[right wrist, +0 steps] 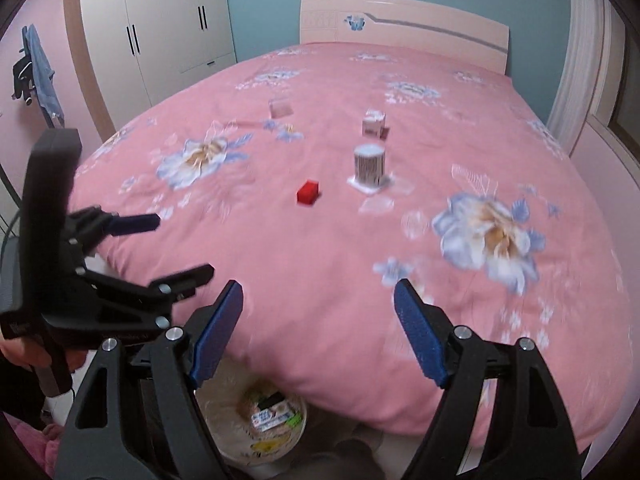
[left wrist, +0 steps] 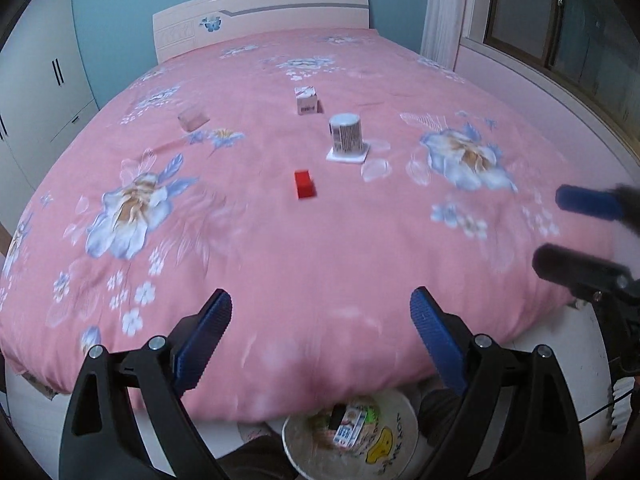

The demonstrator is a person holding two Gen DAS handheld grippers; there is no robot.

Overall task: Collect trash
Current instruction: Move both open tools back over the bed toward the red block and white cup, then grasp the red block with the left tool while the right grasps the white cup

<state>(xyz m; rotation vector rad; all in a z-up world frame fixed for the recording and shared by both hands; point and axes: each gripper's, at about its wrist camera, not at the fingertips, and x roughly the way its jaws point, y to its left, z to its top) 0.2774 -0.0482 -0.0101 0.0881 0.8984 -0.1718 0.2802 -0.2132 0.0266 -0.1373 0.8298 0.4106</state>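
Black-armed left tongs point(left wrist: 320, 312) with blue ribbed pads stood spread wide with nothing between them, and the matching right tongs point(right wrist: 318, 308) gaped likewise, holding nothing. Below them, at the foot of the bed, a round white plastic waste bin point(left wrist: 400, 412) sat on the floor, partly hidden by the overhanging pink flowered bedspread point(left wrist: 280, 248) and by the tong arms; inside it lay a small printed packet point(left wrist: 350, 428) and a dark scrap, and the yellow design with lettering on its wall was too blurred to read. On the bedspread, well beyond the tongs, a small red box point(left wrist: 305, 184) lay alone. Further back a white cylindrical can with a barcode label point(left wrist: 346, 133) stood upright on a flat white square point(left wrist: 347, 156), its print illegible. Behind that stood a small white carton with red markings point(left wrist: 307, 100), its writing too small to make out, and off to the left lay a pale translucent pinkish box point(left wrist: 193, 118), hard to tell from the cover. Motion blur softened the near flowers. In the right wrist view a hand point(right wrist: 24, 354), cut off at the edge, gripped the left tool's handle. A cream headboard point(left wrist: 260, 12) and grey-white wardrobe point(right wrist: 160, 28) closed the background.
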